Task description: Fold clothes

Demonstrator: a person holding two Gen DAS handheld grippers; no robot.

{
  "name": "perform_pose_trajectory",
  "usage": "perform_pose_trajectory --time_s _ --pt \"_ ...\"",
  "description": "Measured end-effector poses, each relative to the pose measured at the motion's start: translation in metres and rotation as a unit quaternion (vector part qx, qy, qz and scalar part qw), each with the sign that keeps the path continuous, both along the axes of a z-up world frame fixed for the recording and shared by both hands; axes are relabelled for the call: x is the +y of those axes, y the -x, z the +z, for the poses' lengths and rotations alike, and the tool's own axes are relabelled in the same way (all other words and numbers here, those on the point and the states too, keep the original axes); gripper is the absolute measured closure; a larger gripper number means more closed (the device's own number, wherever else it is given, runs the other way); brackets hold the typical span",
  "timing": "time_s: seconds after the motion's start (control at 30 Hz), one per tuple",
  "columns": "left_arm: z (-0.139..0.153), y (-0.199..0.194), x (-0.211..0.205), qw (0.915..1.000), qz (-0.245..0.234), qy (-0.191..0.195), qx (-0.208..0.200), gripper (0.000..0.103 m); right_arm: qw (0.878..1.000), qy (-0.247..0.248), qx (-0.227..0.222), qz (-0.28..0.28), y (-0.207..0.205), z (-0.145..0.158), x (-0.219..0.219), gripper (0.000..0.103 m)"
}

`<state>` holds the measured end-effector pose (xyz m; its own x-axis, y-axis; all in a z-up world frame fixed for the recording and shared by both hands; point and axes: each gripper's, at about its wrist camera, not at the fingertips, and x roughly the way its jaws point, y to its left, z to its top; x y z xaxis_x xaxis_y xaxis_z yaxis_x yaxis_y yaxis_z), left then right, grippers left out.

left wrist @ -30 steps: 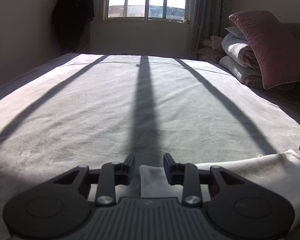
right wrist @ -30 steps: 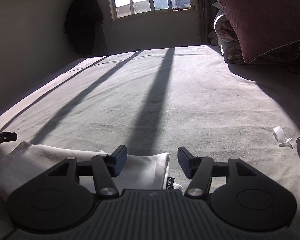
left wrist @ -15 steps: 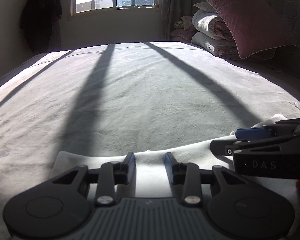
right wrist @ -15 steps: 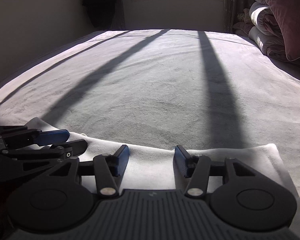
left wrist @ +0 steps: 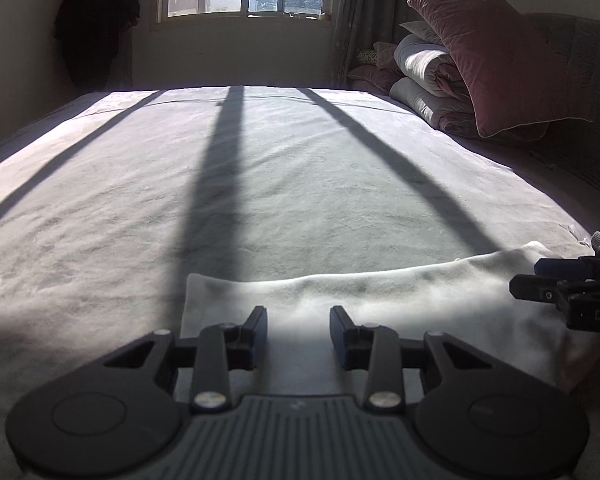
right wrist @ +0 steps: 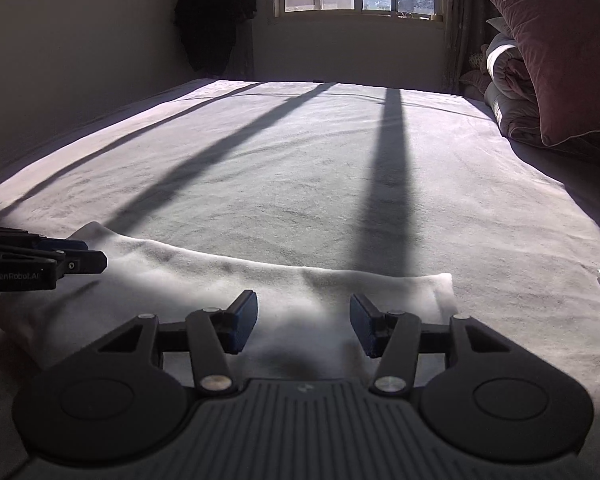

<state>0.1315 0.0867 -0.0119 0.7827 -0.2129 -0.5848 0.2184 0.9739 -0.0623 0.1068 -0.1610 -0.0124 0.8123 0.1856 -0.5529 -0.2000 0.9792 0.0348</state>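
Cloth first: a white garment [left wrist: 380,300] lies flattened as a long band along the near edge of the bed [left wrist: 300,184], where we can reach both ends. Over its left end our left gripper [left wrist: 298,332] hangs with jaws parted, nothing pinched. Further right, our right gripper [right wrist: 303,322] stands wider apart above the other end, also empty; we judge both are placed to take the ends for a fold.
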Motion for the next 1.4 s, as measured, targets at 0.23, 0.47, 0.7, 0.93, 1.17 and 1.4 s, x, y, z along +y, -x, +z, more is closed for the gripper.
perform_pose_trajectory --time_s 0.23,0.47,0.7,0.93,1.17,1.4 --pt "-0.004 0.021 0.02 0.9989 0.015 -0.02 0.039 0.068 1.0 0.01 0.011 -0.018 0.035 0.0 -0.022 0.049" --pt "-0.005 0.02 0.024 0.9967 0.05 0.001 0.064 0.068 0.997 0.06 0.034 -0.043 0.041 -0.022 -0.023 0.056" --pt "0.009 0.043 0.07 0.9737 0.114 0.169 0.101 0.028 0.999 -0.005 0.016 -0.042 0.049 -0.004 -0.034 0.044" --pt "-0.026 0.04 0.094 0.9261 0.154 0.306 0.159 0.026 0.99 -0.139 0.016 -0.034 0.047 0.01 -0.037 0.041" --pt "-0.038 0.035 0.089 0.9083 0.151 0.357 0.156 0.029 0.987 -0.161 0.019 0.012 0.039 0.01 -0.003 0.07" --pt "-0.048 0.037 0.082 0.9055 0.17 0.364 0.137 0.059 0.983 -0.174 0.038 0.033 0.028 -0.001 0.019 0.079"
